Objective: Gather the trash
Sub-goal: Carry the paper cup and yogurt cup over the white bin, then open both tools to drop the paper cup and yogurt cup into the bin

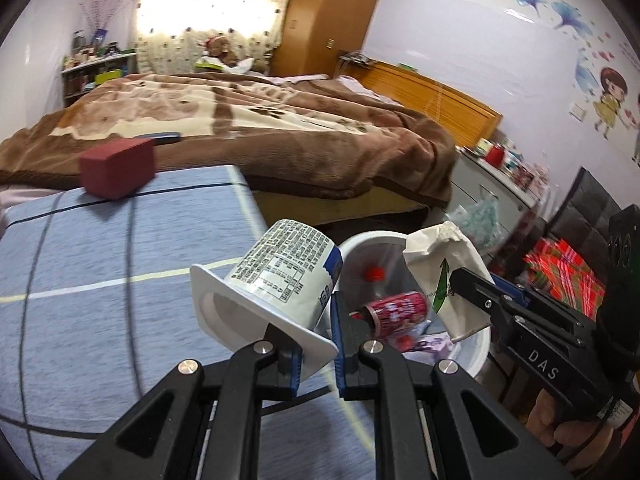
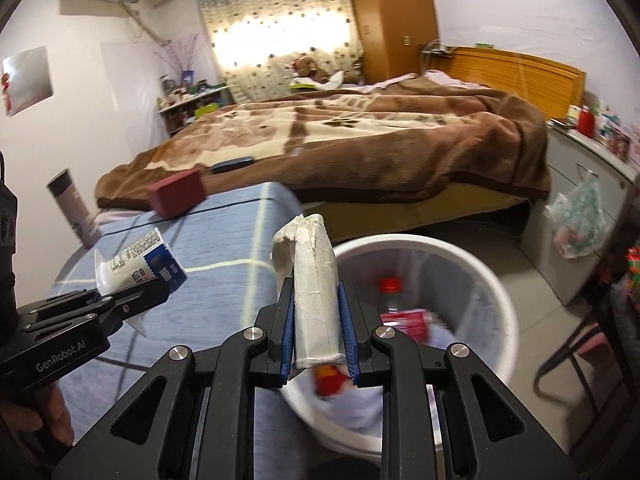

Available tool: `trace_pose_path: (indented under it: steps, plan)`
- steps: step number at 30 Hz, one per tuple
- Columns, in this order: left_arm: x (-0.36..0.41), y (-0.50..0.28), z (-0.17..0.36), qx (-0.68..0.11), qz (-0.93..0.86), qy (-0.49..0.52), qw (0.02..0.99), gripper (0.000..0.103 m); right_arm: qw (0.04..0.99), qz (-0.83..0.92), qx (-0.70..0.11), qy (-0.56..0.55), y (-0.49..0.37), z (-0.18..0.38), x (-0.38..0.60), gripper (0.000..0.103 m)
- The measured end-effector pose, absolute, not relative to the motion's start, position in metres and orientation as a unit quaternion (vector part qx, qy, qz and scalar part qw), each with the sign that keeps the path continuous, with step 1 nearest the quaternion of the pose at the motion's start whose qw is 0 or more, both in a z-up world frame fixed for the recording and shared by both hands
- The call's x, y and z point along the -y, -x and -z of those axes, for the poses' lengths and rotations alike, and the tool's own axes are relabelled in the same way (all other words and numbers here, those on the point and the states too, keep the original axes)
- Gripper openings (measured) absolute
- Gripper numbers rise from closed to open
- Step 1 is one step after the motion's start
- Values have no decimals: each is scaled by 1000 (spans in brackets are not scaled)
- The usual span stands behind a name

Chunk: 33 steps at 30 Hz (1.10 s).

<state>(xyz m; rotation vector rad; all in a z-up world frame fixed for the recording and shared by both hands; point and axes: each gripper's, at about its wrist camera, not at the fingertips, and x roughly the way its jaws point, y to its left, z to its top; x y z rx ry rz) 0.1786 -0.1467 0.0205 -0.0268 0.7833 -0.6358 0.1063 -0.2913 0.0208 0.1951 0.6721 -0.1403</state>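
we find the left gripper [image 1: 316,344] pinching the flange of a white yogurt cup [image 1: 280,276], cup tilted, mouth toward the camera, over the blue checked cloth [image 1: 120,280]. the right gripper [image 2: 318,336] is clamped on a flattened white paper carton [image 2: 314,292], upright between the pads. white trash bin [image 2: 496,292] sits at 3 o'clock of the carton in the right wrist view, holding a red can [image 2: 404,320] and red-capped bottle [image 2: 390,285]. red box [image 1: 118,168] at 10 o'clock on the cloth, nr the brown blanket [image 1: 280,120].
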Motion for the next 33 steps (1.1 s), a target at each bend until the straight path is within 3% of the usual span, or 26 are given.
trace_pose_path:
  steps: [16, 24, 27, 29, 33]
  plan:
    - [227, -170, 0, -396, 340, -29, 853, 14, 921, 125, -352, -109, -97, 0, 344, 23]
    - [225, -174, 8, -409, 329, -23, 851, 16, 915, 129, -365, -113, -98, 9, 355, 35]
    - [221, -174, 9, -412, 321, -19, 853, 34, 916, 129, -365, -106, -98, 9, 353, 38]
    - [217, -173, 8, -411, 319, -13, 854, 49, 916, 127, -366, -104, -99, 8, 352, 48]
    - [210, -174, 5, -408, 310, -9, 859, 50, 918, 127, -362, -101, -97, 7, 351, 52]
